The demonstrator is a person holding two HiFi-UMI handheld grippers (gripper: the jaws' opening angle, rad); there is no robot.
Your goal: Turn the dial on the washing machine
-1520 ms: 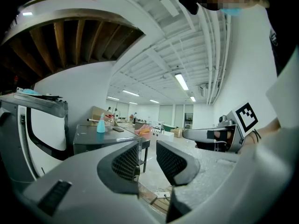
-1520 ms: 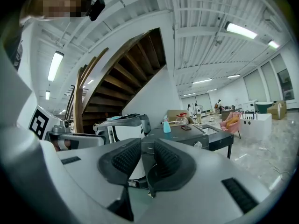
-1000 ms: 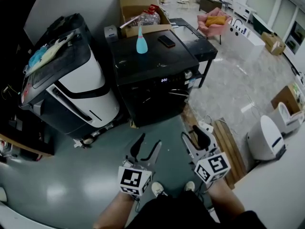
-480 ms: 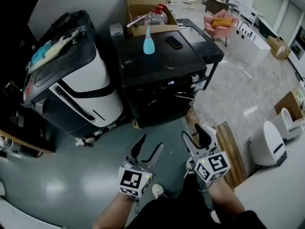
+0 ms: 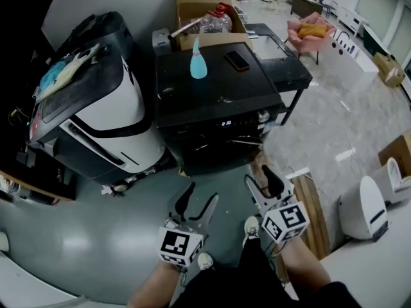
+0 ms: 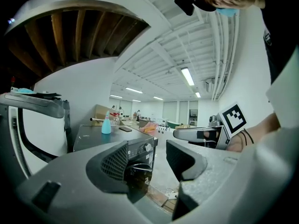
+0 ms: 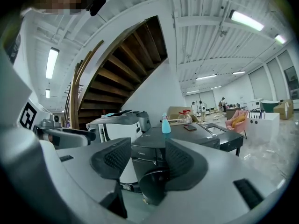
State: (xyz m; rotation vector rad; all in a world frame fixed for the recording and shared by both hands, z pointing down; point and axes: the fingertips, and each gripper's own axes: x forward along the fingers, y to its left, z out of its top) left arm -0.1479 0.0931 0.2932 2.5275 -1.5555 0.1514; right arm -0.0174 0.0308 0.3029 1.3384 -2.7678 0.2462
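The black washing machine (image 5: pixel 218 101) stands ahead of me on the grey floor, its lit display and round dial (image 5: pixel 263 116) on the front panel's right end. In the left gripper view the dial (image 6: pixel 148 147) shows small and far off, beyond the jaws. My left gripper (image 5: pixel 200 201) is held low in front of the person, open and empty, well short of the machine. The right gripper (image 5: pixel 260 183) hangs beside it, also open with nothing between its jaws. Through the right gripper view's jaws I see the machine (image 7: pixel 154 146) at a distance.
A blue bottle (image 5: pixel 198 66) and a phone (image 5: pixel 237 59) lie on the machine's top. A cardboard box (image 5: pixel 202 8) sits behind it. A white-and-black appliance (image 5: pixel 96 108) stands at its left and a black table (image 5: pixel 282 56) at its right. Wooden boards (image 5: pixel 308 204) lie on the floor at the right.
The person has stepped forward, so the washing machine sits a little nearer and lower in the head view. Both grippers keep their place in front of the body.
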